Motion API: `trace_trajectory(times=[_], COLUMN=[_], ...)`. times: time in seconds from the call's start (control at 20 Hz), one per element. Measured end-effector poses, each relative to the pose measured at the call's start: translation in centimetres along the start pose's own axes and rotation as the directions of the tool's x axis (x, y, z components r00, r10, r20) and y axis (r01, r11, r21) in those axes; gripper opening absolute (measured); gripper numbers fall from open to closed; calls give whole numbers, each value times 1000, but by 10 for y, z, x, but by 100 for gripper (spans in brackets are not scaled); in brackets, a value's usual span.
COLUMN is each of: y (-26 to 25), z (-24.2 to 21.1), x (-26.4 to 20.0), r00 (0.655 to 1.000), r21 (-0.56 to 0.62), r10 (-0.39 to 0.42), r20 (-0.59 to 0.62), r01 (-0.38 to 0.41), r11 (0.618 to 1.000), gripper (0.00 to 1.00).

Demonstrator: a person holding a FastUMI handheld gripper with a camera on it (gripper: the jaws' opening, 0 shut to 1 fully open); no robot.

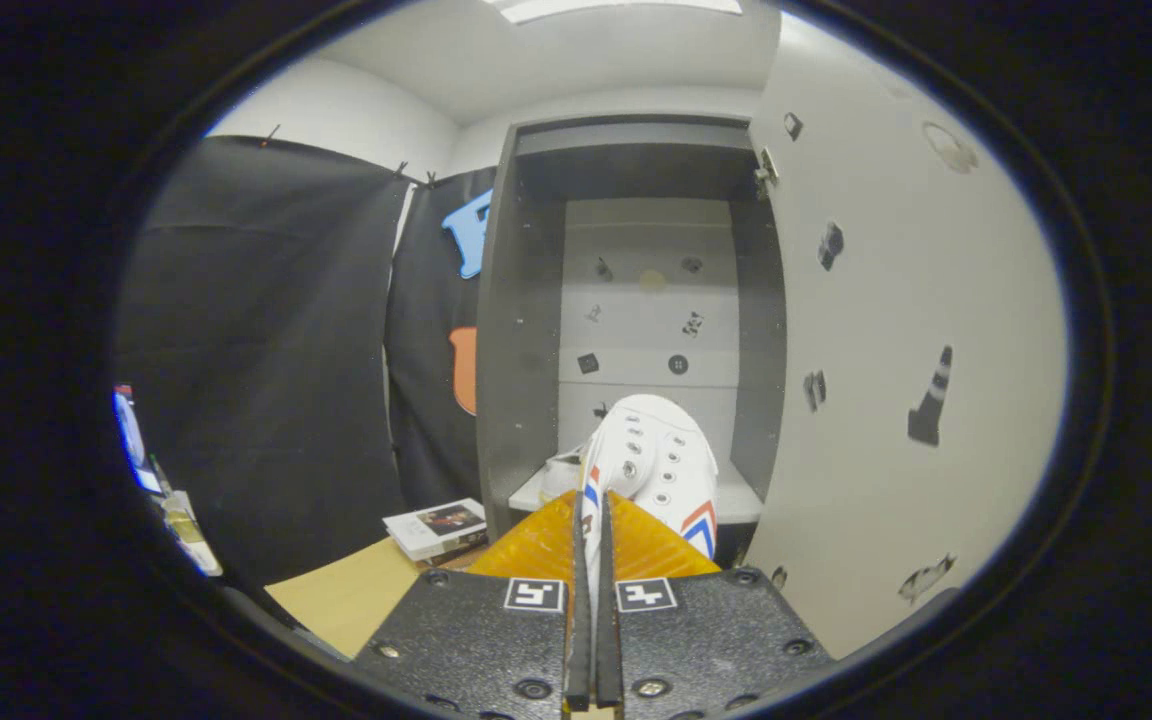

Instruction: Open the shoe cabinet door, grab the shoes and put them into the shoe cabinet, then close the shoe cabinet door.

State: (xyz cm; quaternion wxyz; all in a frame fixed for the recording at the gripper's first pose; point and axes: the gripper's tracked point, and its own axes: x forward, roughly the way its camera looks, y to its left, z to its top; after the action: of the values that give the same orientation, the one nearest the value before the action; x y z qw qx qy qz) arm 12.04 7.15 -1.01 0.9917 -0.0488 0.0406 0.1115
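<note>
The gripper (pixel 593 530) has its fingers pressed nearly together, clamping the heel edge of a white lace-up sneaker with red and blue stripes (pixel 658 462). The sneaker extends just ahead of them, toe toward the open grey shoe cabinet (pixel 521 330), above its pale lower shelf (pixel 736 500). The white cabinet door (pixel 896 380) stands open beside it.

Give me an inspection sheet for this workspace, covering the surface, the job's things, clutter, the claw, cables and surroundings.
Surface: tan tabletop beside the cabinet, partly visible.
Job's things: shoe cabinet open, its door swung wide beside the opening; white sneaker with red and blue stripes held at the opening, toe pointing inward over the shelf; part of a second white shoe already on that shelf.
Clutter: a book on the table by the cabinet's foot.
Claw: claw shut on the sneaker's edge, both fingers pressing it.
Cables: nothing seen.
Surroundings: black cloth wall, white ceiling with a light panel.
</note>
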Motion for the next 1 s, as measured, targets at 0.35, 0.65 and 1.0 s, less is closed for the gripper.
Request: trace_trajectory(times=[0.35, 0.65, 1.0], y=[-11, -32, -77], z=[53, 57, 35], x=[40, 89, 156], r00=[998, 988, 966], r21=[-64, -102, -92], r10=[-45, -98, -181], r20=[-49, -118, -183], r01=[42, 86, 166], r11=[997, 991, 982], gripper=[6, 6, 6])
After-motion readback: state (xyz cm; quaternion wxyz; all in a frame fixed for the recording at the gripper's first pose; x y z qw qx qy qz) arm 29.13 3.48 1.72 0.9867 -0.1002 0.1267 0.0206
